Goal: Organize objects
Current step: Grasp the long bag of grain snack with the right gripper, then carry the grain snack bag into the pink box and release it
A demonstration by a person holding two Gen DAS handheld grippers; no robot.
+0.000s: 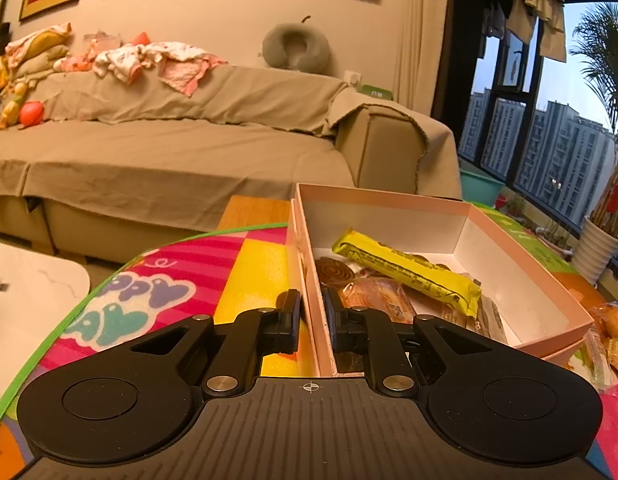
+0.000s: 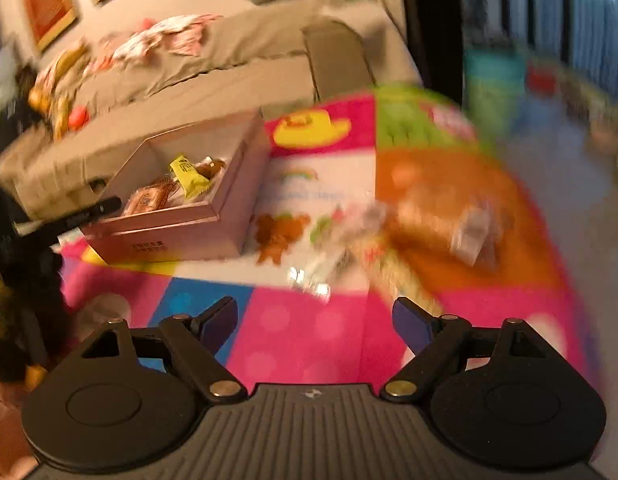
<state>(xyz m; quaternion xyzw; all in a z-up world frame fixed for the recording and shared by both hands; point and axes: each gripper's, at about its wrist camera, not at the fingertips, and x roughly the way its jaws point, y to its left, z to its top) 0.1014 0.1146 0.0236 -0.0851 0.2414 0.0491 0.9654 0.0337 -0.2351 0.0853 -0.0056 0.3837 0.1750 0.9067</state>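
Black left tongs (image 1: 312, 312) sit clamped on the near side wall of the pink box (image 1: 521, 268), one finger outside against the mat (image 1: 245, 264) side, the other inside the box, with the thin wall pinched between them. Just beyond the inner finger lie the snacks: a yellow bar (image 1: 409, 270) angled across the top of the pile, a brown wrapped pastry (image 1: 375, 298) under its near end, and a dark round spiral disc (image 1: 333, 271) to the left of that. More wrapped snacks (image 1: 613, 328) lie on the mat outside the box, off to the right of these tongs. Behind everything stands a sofa (image 1: 169, 136) draped in tan cloth. From the right wrist view, which is blurred, the right tongs (image 2: 313, 320) stand wide apart with nothing between the fingers, over pink and blue squares of the mat. Ahead of them, slightly right, a heap of clear-wrapped snacks (image 2: 429, 224) lies on the orange and white patches, too smeared to tell apart. The box sits well ahead and to the left of these tongs, the yellow bar showing inside it, with the left tongs' black finger at its left wall.
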